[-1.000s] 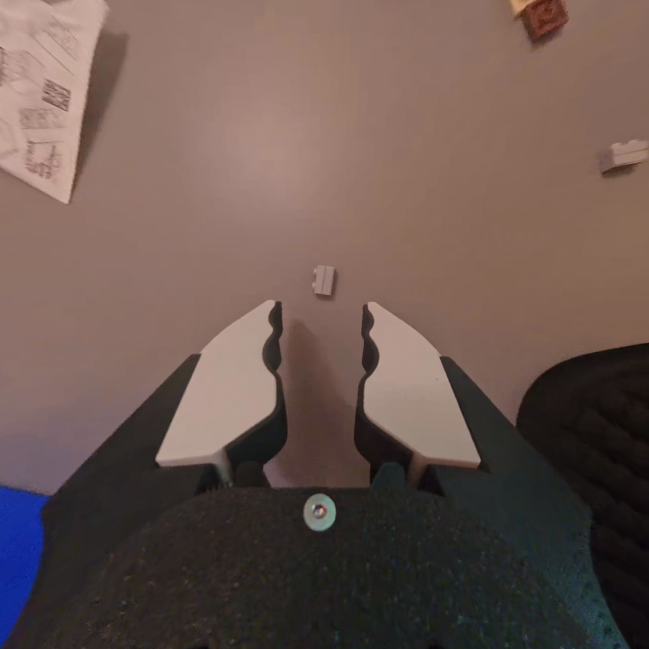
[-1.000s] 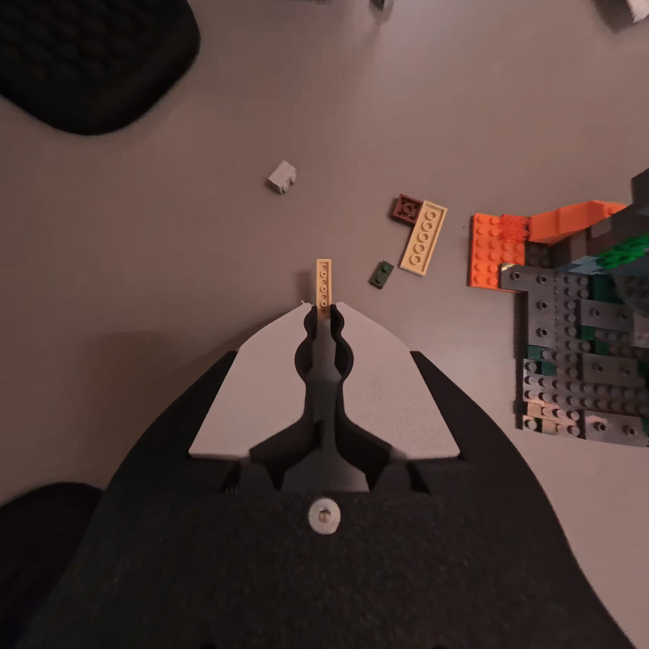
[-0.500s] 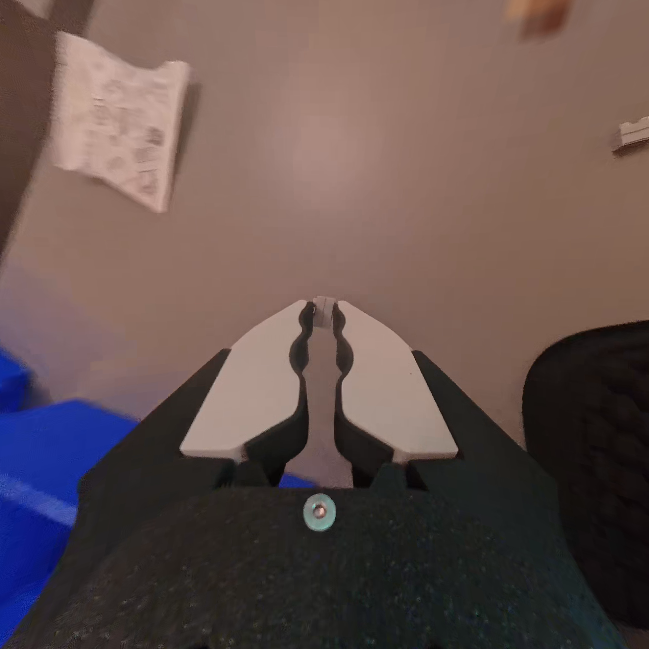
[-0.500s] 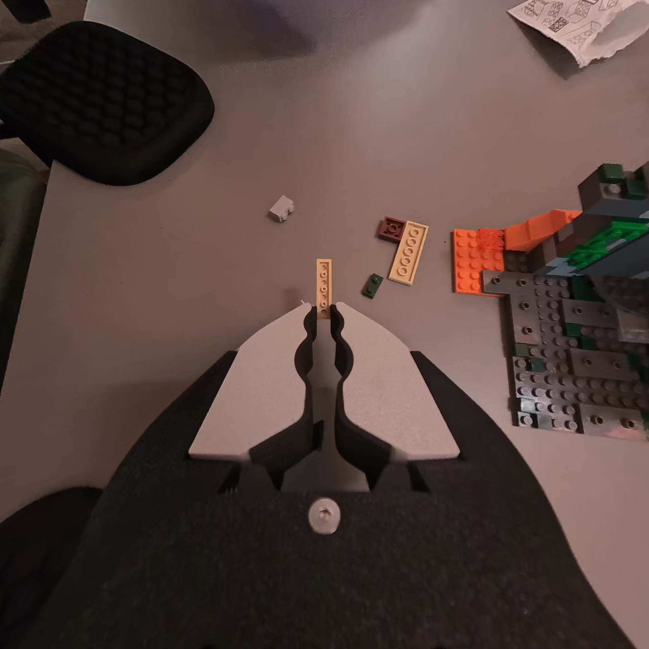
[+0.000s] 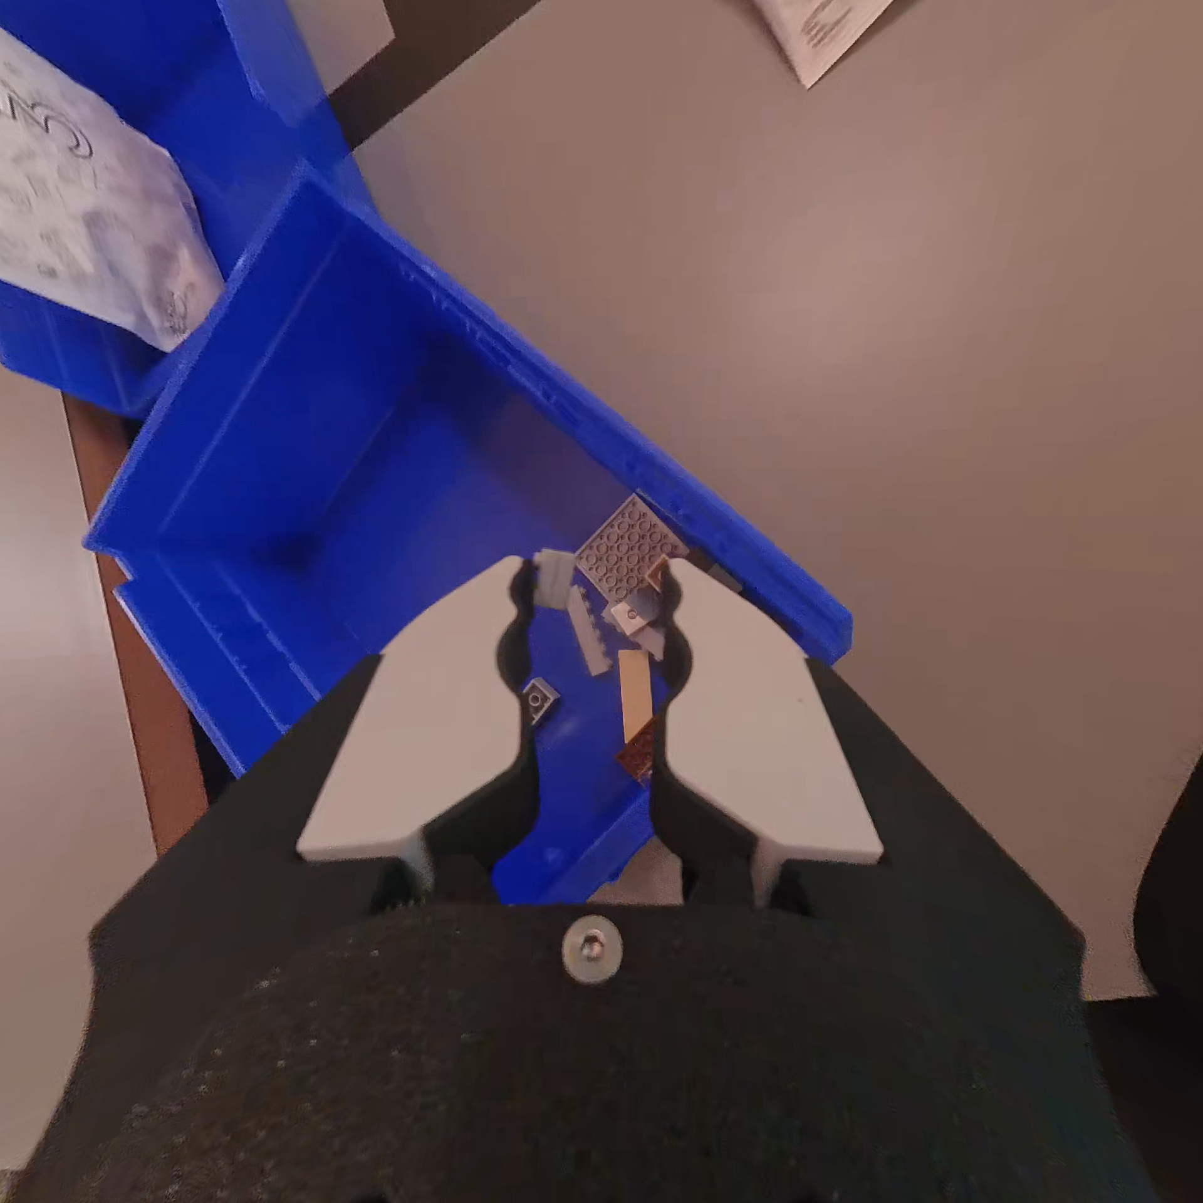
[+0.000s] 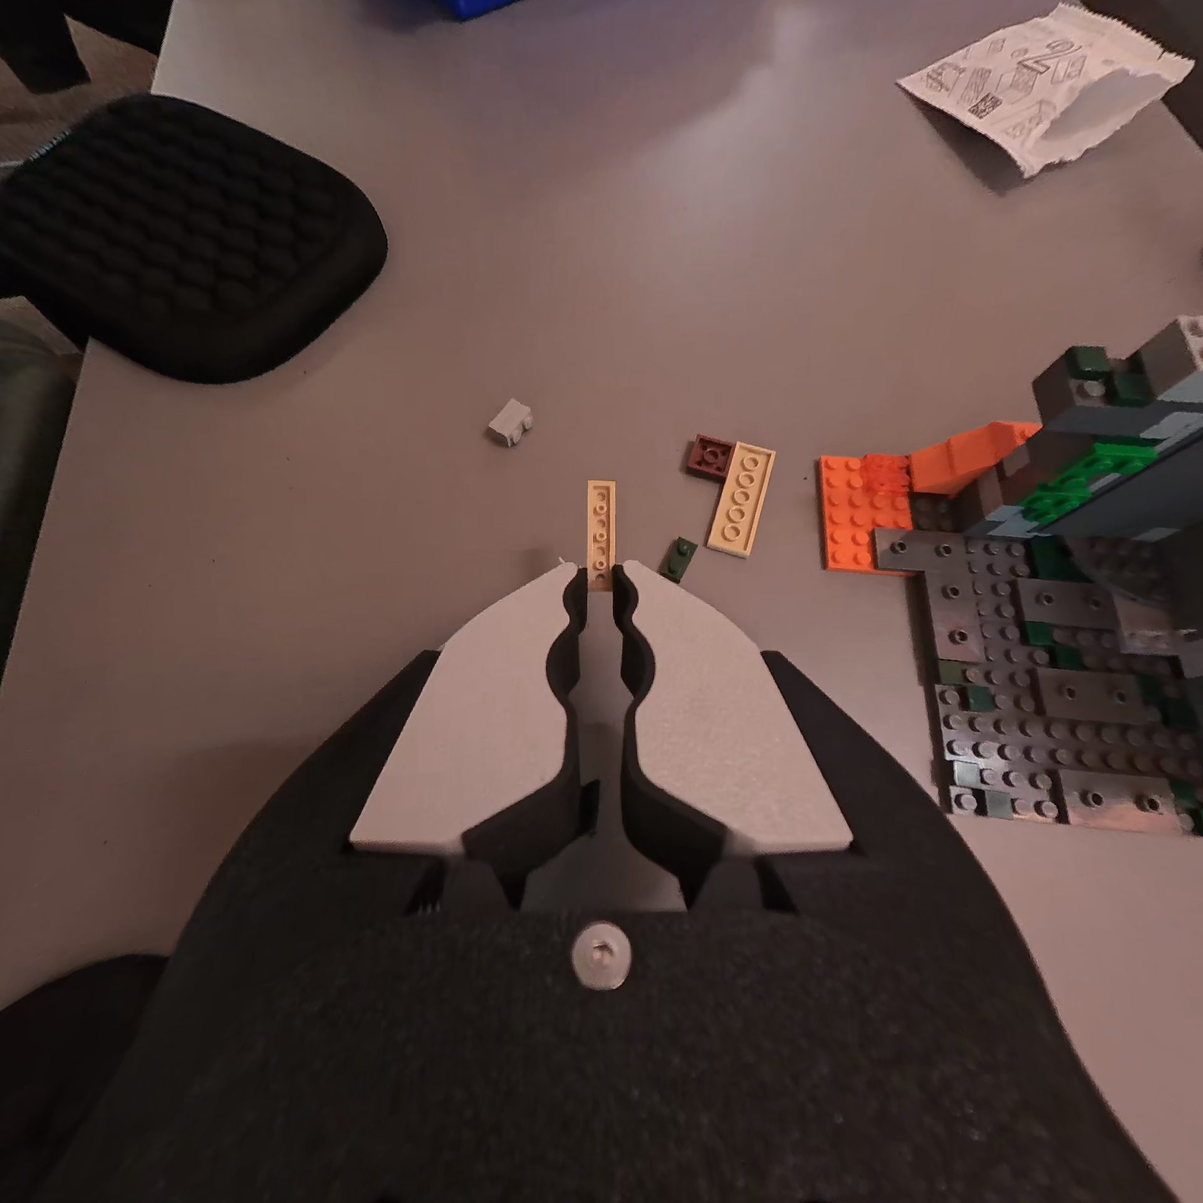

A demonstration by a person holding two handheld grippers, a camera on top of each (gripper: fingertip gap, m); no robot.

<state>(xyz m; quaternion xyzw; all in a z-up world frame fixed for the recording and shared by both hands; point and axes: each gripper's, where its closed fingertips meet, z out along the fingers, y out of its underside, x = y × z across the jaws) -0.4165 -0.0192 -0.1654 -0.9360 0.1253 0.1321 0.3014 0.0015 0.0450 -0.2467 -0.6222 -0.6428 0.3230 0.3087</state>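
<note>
Each handheld gripper has a broad, matte black body with a grainy, speckled surface that fans out toward the camera. The left gripper (image 5: pixel 594 573) carries a round silver screw (image 5: pixel 592 956) with a hex socket at the centre of its body. Its two fingers (image 5: pixel 416 716) are flat, pale grey plates with curved outer edges, lined inside with wavy black pads. The right gripper (image 6: pixel 600 573) matches it: the same black shell, a silver washer-headed screw (image 6: pixel 601 955), and light grey fingers (image 6: pixel 735 722) with scalloped black inner pads.

I worked over a grey table (image 6: pixel 651 195) under dim, warm light; a black padded chair seat (image 6: pixel 182 234) stood at its left edge.
</note>
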